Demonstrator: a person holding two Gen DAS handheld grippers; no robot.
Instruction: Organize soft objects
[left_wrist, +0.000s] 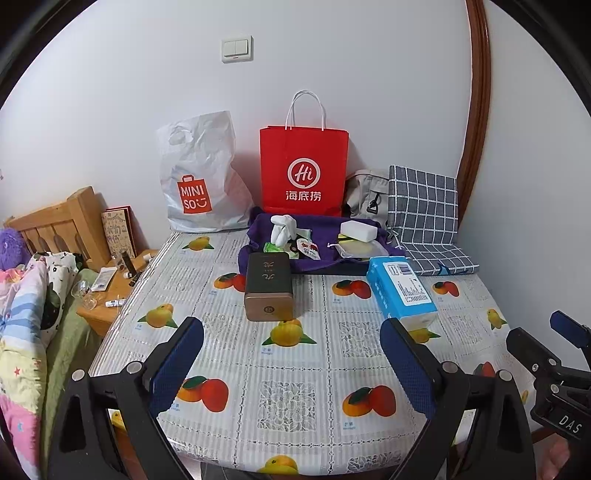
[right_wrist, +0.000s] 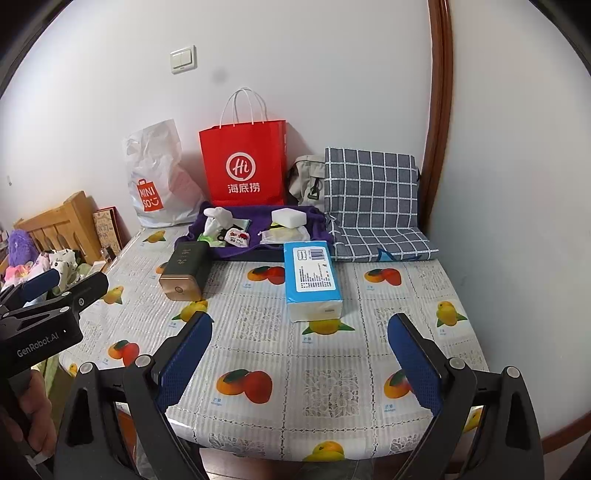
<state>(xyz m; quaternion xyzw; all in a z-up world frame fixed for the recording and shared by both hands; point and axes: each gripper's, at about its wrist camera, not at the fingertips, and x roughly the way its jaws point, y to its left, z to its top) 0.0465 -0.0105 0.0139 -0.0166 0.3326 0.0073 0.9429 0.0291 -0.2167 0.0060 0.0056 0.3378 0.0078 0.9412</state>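
A purple cloth (left_wrist: 332, 258) (right_wrist: 258, 218) lies at the back of the table with small items on it: a white sponge block (left_wrist: 358, 230) (right_wrist: 289, 216), a white tissue pack (left_wrist: 282, 229) (right_wrist: 216, 219), a flat mesh pouch (left_wrist: 356, 249) (right_wrist: 284, 234). In front lie a blue tissue pack (left_wrist: 400, 291) (right_wrist: 312, 278) and a dark tin box (left_wrist: 269, 291) (right_wrist: 186, 271). My left gripper (left_wrist: 295, 369) hovers open over the near table edge, nothing between its fingers. My right gripper (right_wrist: 301, 365) is open too, empty, short of the blue pack.
A red paper bag (left_wrist: 304, 171) (right_wrist: 245, 166), a white plastic bag (left_wrist: 201, 177) (right_wrist: 157, 177), a beige bag (left_wrist: 367, 192) and a checked fabric bag (left_wrist: 424, 214) (right_wrist: 373, 199) stand against the wall. A wooden nightstand (left_wrist: 110, 291) and a bed with bedding (left_wrist: 26, 314) lie left.
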